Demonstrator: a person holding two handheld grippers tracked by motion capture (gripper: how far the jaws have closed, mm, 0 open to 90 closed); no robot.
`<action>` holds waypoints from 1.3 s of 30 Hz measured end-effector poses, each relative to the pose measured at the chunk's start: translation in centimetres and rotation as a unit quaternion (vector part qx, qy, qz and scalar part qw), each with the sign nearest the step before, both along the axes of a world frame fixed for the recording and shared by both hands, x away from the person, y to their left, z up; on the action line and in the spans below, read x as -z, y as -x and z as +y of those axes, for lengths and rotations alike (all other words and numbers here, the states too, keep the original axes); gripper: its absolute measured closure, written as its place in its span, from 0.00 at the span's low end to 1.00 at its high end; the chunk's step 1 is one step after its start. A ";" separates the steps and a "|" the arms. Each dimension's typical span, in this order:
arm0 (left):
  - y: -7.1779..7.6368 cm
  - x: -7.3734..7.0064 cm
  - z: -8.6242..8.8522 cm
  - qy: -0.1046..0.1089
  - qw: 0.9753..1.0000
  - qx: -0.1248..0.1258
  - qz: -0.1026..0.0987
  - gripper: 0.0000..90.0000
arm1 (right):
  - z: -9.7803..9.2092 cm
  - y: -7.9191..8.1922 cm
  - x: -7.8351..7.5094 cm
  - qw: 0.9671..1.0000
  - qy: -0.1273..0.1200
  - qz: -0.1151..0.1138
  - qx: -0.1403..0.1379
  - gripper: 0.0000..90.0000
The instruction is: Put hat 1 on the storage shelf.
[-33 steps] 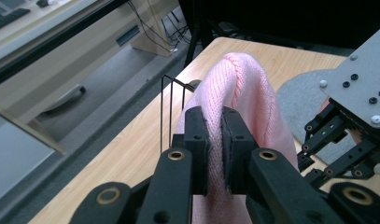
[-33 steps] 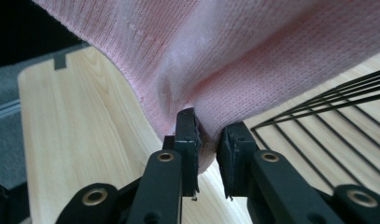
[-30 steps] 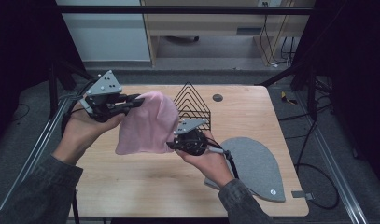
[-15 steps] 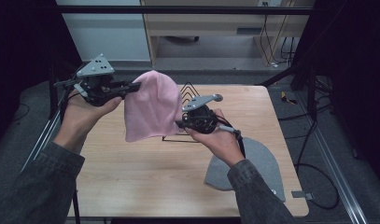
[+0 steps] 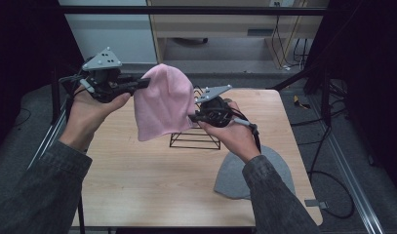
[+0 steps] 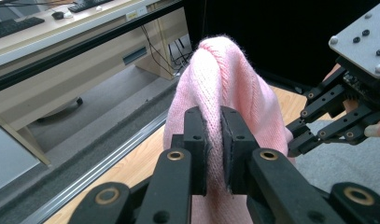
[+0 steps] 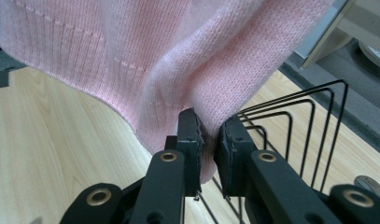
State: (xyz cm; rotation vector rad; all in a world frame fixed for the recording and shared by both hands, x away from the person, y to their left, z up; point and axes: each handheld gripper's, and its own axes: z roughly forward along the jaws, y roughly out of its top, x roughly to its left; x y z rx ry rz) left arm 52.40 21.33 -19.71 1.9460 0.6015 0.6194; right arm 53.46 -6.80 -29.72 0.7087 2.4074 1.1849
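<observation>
pink knitted beanie (image 5: 163, 105) held up in the air above the light wooden table (image 5: 137, 180), stretched between both tools. left gripper (image 5: 142, 84) pinches the hat's upper left edge, jaws clamped narrow on a fold of the knit; seen close in the left gripper view (image 6: 214, 149) with the pink fabric squeezed between the black pads. right gripper (image 5: 192, 117) grips the hat's lower right side near the ribbed hem, jaws also closed down on the fabric; in the right gripper view (image 7: 208, 154) a pinch of the knit sits between the pads and the ribbed band (image 7: 75, 51) hangs across the top left. the right gripper also shows in the left gripper view at the far right (image 6: 295, 140), its grey plate with screws above it.

black wire rack with triangular dividers (image 5: 193, 139) stands on the table just below and behind the hat, partly hidden by it; its wire loops show at right in the right gripper view (image 7: 299, 126). grey knitted beanie (image 5: 249, 173) lies flat on the table near the front right, partly under the person's right forearm (image 5: 274, 195). left hand (image 5: 91, 109) and grey sleeve (image 5: 35, 190) come in from bottom left.

no readable brand, label or writing on the hat, rack or grippers. keyboard (image 6: 15, 23) on a desk in the background of the left gripper view, text too small to tell.
</observation>
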 end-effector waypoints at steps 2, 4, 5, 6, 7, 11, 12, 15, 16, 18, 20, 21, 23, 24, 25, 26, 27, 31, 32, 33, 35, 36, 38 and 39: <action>-0.6 -0.2 -0.1 0.000 1.000 -0.003 -0.002 0.91 | 0.0 -0.5 -0.2 1.000 0.001 0.000 0.002 0.90; -1.3 -0.5 -0.2 0.007 1.000 -0.003 -0.004 0.91 | -0.1 -1.1 -0.4 1.000 -0.003 -0.001 0.004 0.90; -1.7 -0.6 -0.2 0.012 1.000 -0.003 -0.005 0.91 | -0.1 -1.4 -0.6 1.000 -0.005 -0.004 0.004 0.90; -2.1 -0.7 -0.3 0.020 1.000 -0.002 -0.005 0.91 | -0.1 -1.6 -0.8 1.000 -0.008 -0.005 0.006 0.90; -2.4 -0.8 -0.4 0.022 1.000 0.000 -0.006 0.91 | -0.1 -1.9 -1.0 1.000 -0.010 -0.006 0.007 0.90; -4.1 -0.6 -0.9 0.033 0.999 -0.005 -0.005 0.91 | -0.4 -3.1 -1.3 1.000 -0.016 -0.006 0.012 0.90; -4.5 -0.4 -1.1 0.035 0.999 -0.006 -0.003 0.91 | -0.5 -3.4 -1.3 1.000 -0.017 -0.005 0.014 0.90; -5.6 0.0 -1.5 0.039 0.999 -0.009 0.001 0.91 | -1.0 -4.2 -1.2 1.000 -0.018 -0.003 0.024 0.90; -5.9 0.1 -1.6 0.038 0.999 -0.010 0.001 0.91 | -1.3 -4.4 -1.2 0.999 -0.021 -0.001 0.028 0.90; -6.4 0.3 -1.8 0.041 0.999 -0.010 0.005 0.91 | -1.7 -4.9 -1.0 0.999 -0.023 0.001 0.035 0.90; -6.9 0.4 -2.0 0.043 0.999 -0.011 0.005 0.91 | -2.1 -5.3 -0.8 0.999 -0.023 0.001 0.042 0.90; -7.1 0.5 -2.1 0.047 0.999 -0.011 0.005 0.91 | -2.3 -5.4 -0.7 0.999 -0.023 0.002 0.045 0.90; -7.4 0.6 -2.3 0.047 0.999 -0.009 0.004 0.91 | -2.6 -5.6 -0.6 0.998 -0.023 0.003 0.051 0.90; -7.5 0.7 -2.4 0.050 0.999 -0.009 0.005 0.91 | -2.8 -5.7 -0.6 0.998 -0.022 0.002 0.053 0.90; -7.6 0.8 -2.6 0.050 0.999 -0.009 0.006 0.91 | -3.0 -5.8 -0.5 0.998 -0.021 0.003 0.055 0.90; -7.7 1.0 -2.7 0.051 0.999 -0.008 0.007 0.91 | -3.1 -5.8 -0.5 0.998 -0.018 0.004 0.056 0.90; -7.8 1.1 -2.9 0.052 0.999 -0.007 0.009 0.91 | -3.2 -5.8 -0.4 0.998 -0.014 0.002 0.057 0.90; -8.1 1.5 -3.6 0.054 0.998 -0.007 0.009 0.91 | -3.7 -5.8 -0.2 0.998 -0.005 0.002 0.063 0.90; -8.1 1.5 -3.7 0.053 0.999 -0.007 0.008 0.91 | -3.8 -5.8 -0.1 0.998 -0.007 0.003 0.065 0.90; -8.2 1.6 -3.9 0.051 0.999 -0.008 0.007 0.91 | -3.9 -5.8 0.0 0.998 -0.006 0.002 0.065 0.90; -8.4 1.9 -4.2 0.050 0.999 -0.010 0.008 0.91 | -4.1 -5.8 0.3 0.998 -0.004 0.005 0.067 0.90; -8.5 2.0 -4.3 0.048 0.999 -0.011 0.009 0.91 | -4.2 -5.8 0.4 0.998 -0.002 0.003 0.068 0.90; -8.6 2.2 -4.6 0.049 0.999 -0.013 0.006 0.91 | -4.5 -5.8 0.9 0.997 -0.004 0.004 0.075 0.90; -8.7 2.3 -4.8 0.050 0.999 -0.014 0.005 0.91 | -4.7 -5.8 1.1 0.997 -0.006 0.003 0.076 0.90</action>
